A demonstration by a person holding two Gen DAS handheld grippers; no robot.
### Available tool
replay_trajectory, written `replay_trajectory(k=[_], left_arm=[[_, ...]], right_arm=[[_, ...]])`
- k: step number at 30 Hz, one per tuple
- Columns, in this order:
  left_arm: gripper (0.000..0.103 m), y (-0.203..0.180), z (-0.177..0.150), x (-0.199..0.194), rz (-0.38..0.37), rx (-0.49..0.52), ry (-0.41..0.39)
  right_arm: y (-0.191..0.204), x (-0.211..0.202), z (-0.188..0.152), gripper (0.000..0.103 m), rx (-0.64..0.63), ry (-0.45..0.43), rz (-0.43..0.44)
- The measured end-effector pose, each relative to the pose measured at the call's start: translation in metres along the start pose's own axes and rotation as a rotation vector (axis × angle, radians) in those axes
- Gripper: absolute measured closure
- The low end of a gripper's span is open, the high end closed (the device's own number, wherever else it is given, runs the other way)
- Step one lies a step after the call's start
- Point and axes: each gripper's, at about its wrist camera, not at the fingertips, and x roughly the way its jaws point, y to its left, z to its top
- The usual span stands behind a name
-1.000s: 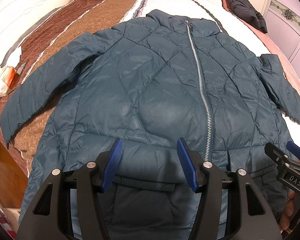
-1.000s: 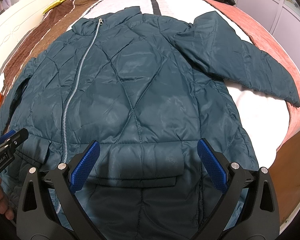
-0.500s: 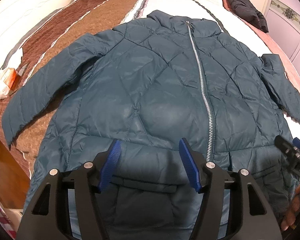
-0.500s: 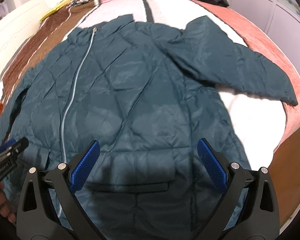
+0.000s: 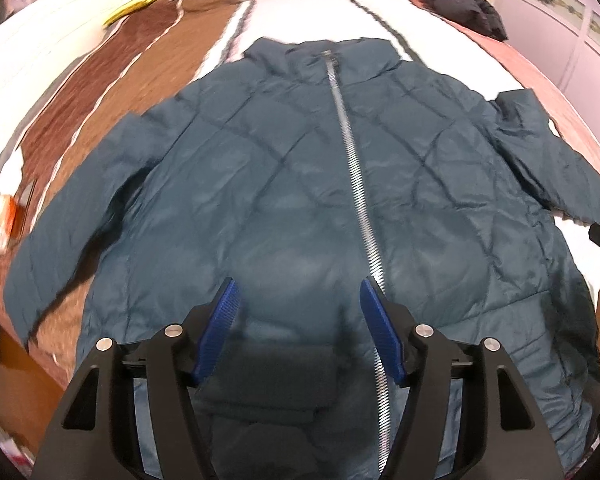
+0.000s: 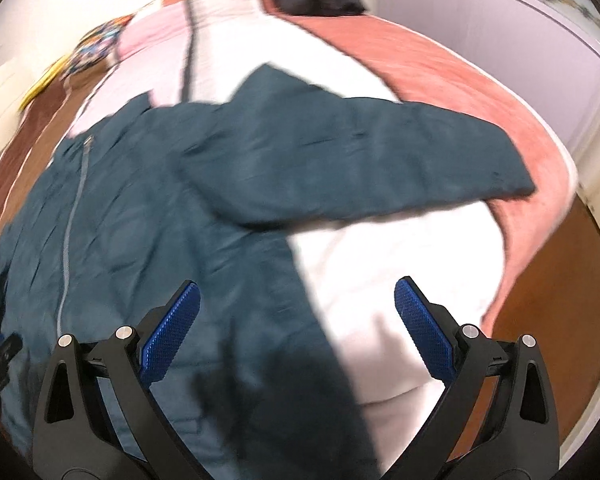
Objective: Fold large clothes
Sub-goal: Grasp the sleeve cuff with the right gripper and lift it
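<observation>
- Bed (image 5: 132, 80) carries teal jacket (image 5: 292, 184), laid flat, zipped.
- Left tool (image 5: 300, 330): jaws apart, empty, above hem.
- Right tool (image 6: 296, 334): jaws wide, empty, over jacket edge.

Both views are evenly, softly lit indoors, with no glare. The right wrist view is heavily motion-blurred: the jacket (image 6: 204, 216) and bed (image 6: 400, 264) smear, while the right tool (image 6: 296, 316) stays sharp. The left wrist view is milder, blurring toward its edges. Fisheye distortion bends both views, dark at the corners. A shadow darkens the jacket (image 5: 300, 208) at the left tool (image 5: 300, 320).
</observation>
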Motion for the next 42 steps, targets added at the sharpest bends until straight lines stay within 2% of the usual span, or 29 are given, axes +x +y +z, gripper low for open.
replay_trajectory(k=[9,12,16,17,21,26,28,31,34,36,38,40,42], left_arm=[[0.04,-0.045,0.02,0.003,-0.04,0.097,-0.001],[0.04,-0.056,0.021,0.008,-0.046,0.121,0.017],[0.04,-0.064,0.022,0.014,-0.045,0.131,0.04],[0.04,-0.065,0.022,0.015,-0.044,0.128,0.043],[0.04,-0.066,0.022,0.019,-0.041,0.116,0.055],[0.04,-0.069,0.022,0.023,-0.028,0.122,0.071],[0.04,-0.07,0.023,0.023,-0.026,0.125,0.072],[0.04,-0.07,0.024,0.022,-0.026,0.12,0.066],[0.04,-0.066,0.025,0.022,-0.026,0.106,0.062],[0.04,-0.063,0.026,0.022,-0.021,0.099,0.065],[0.04,-0.058,0.026,0.021,-0.011,0.093,0.06],[0.04,-0.05,0.027,0.019,-0.01,0.075,0.054],[0.04,-0.042,0.027,0.016,-0.003,0.058,0.047]], right_arm=[[-0.077,0.022,0.027,0.006,0.193,-0.002,-0.029],[-0.1,0.033,0.036,0.016,0.253,0.004,-0.025],[-0.135,0.052,0.043,0.029,0.375,0.037,0.021],[-0.145,0.059,0.044,0.033,0.421,0.052,0.048],[-0.169,0.08,0.041,0.038,0.566,0.101,0.169],[-0.181,0.089,0.048,0.04,0.614,0.08,0.189],[-0.184,0.092,0.052,0.042,0.621,0.087,0.175],[-0.195,0.091,0.048,0.048,0.692,0.071,0.204],[-0.203,0.094,0.049,0.063,0.706,0.065,0.19],[-0.206,0.095,0.053,0.08,0.687,0.041,0.177],[-0.206,0.093,0.056,0.091,0.681,0.021,0.173],[-0.2,0.087,0.061,0.096,0.668,-0.005,0.163],[-0.188,0.069,0.071,0.097,0.6,-0.066,0.138]])
